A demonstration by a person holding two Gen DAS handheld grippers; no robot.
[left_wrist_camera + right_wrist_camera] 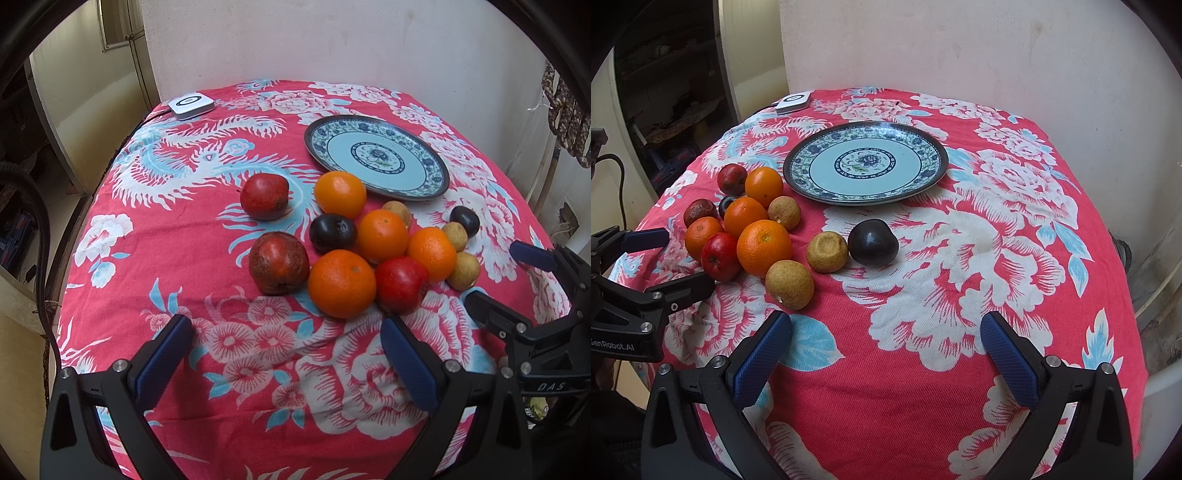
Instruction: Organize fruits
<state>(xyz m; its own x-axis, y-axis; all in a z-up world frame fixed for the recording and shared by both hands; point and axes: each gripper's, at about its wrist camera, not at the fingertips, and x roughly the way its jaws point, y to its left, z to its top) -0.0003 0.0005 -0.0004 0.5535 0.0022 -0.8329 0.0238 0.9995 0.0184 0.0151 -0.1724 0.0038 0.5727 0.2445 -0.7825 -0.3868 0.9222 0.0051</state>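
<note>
A blue-patterned plate lies bare at the back of the table. In front of it sits a cluster of fruit: several oranges, red apples, dark plums and brown round fruits. My left gripper is open, hovering just short of the nearest orange and apple. My right gripper is open too, near the table's front, with the brown fruits and one plum ahead of it.
A red floral cloth covers the table. A small white device with a cable lies at the back left corner. A pale wall stands right behind the table; the table edges drop off at left and right.
</note>
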